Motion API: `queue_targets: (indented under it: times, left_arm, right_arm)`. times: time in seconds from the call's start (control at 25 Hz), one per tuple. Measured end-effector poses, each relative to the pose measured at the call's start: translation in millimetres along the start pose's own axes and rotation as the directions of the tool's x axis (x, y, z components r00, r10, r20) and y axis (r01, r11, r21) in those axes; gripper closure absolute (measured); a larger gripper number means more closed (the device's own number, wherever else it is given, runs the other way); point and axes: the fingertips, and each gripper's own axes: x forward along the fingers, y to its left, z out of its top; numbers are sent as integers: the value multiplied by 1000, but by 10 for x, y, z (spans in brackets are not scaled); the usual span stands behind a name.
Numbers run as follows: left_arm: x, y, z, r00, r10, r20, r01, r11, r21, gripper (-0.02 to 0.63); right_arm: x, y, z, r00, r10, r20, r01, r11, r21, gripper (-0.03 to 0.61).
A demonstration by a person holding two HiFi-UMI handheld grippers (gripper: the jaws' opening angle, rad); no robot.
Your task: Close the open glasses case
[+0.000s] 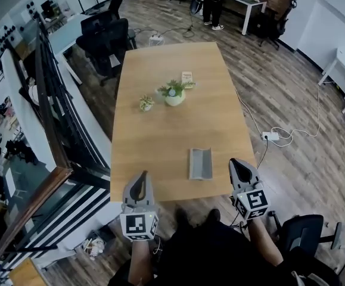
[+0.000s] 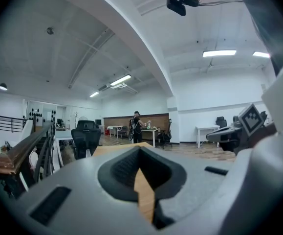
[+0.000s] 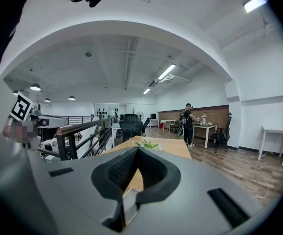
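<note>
While the open glasses case (image 1: 201, 163) lies on the table (image 1: 160, 130) just ahead, between them, left gripper (image 1: 139, 177) and right gripper (image 1: 241, 164) have jaws pressed together, empty.

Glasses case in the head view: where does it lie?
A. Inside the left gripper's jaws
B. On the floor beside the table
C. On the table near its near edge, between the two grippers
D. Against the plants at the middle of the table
C: the case lies open on the table near its near edge, between the left gripper and the right gripper, touching neither.
</note>
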Motion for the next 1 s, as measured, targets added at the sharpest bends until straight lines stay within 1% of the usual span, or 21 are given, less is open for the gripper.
queue_targets:
  times: [0.16,0.48,0.52,0.56,0.6,0.88,1.0]
  left_arm:
    - [104,-64,47,1000,8,0,-8,1000,12,615]
    - [310,-146,-6,1000,0,-20,0,1000,-10,615]
    - [324,-160,-11,1000,-2,-23,1,1000,-9,615]
    - [336,-170,-17,1000,-3,-25,2,1000,-8,615]
    - [343,-176,-22,1000,-2,-27,2,1000,-9,615]
    - [282,-102,-75,999,20,-45,-21,1000,-17,615]
    - [204,-40,-112,998,40,-54,-41,999,-18,615]
  right_arm:
    - [64,-120,65,999,0,39,0,1000,6,565]
    - [109,-245,55,997,-13,72,10,999,44,563]
    - [116,-252,41,997,-7,71,3,999,52,550]
    - [129,-258,20,998,-1,66,-3,998,58,471]
    - [143,-265,-4,998,4,59,-7,998,61,440]
    - [277,-235,-116,1000,20,19,-22,997,69,440]
    - [378,-209,-292,999,37,-22,-34,995,89,440]
